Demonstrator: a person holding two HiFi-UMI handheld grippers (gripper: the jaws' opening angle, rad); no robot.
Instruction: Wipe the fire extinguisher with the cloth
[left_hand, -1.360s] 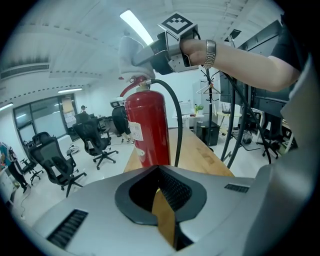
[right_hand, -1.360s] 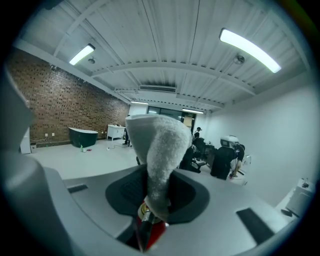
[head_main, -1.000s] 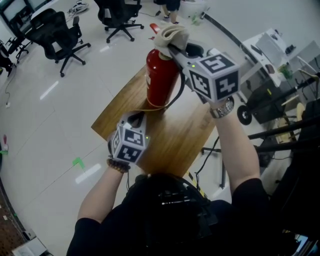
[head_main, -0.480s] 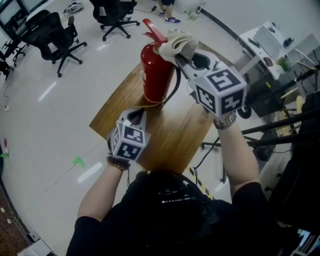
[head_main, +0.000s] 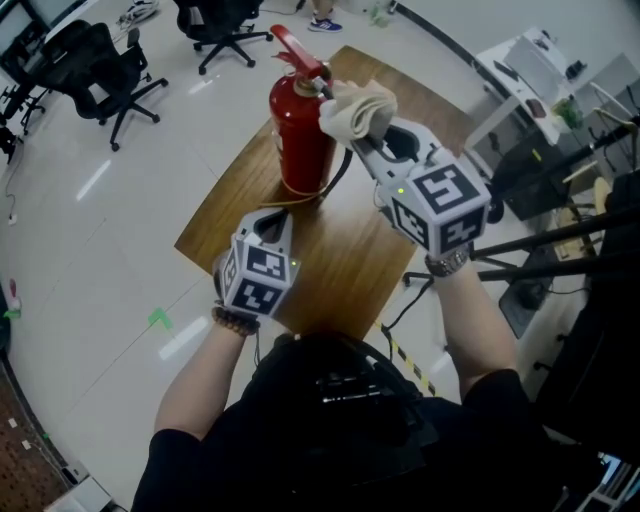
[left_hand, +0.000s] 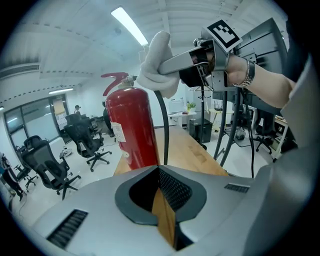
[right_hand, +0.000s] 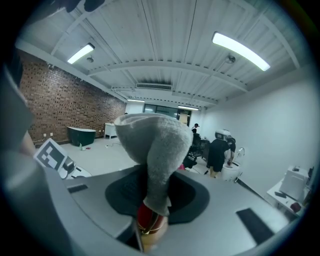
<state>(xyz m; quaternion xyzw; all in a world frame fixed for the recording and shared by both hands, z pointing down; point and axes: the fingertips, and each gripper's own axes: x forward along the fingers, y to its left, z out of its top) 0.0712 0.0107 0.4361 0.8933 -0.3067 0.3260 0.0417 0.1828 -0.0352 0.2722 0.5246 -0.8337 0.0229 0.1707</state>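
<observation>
One cloth (head_main: 357, 106), clamped in right gripper (head_main: 366, 135), had shifted from the single extinguisher's (head_main: 298, 140) top to its neck; left gripper (head_main: 270, 223) closed, empty.

Red fire extinguisher (head_main: 296, 140); off-white cloth (head_main: 357, 106); brown wood-grain table (head_main: 340, 255); black-and-white markers on left tool (head_main: 271, 226) and right tool (head_main: 352, 130).

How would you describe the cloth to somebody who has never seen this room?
Find the wooden table, then the red fire extinguisher standing on it. The cloth is the pale bundle at the extinguisher's top, clamped in the right gripper; unlike the smooth red cylinder beside it, it is crumpled and off-white.
</observation>
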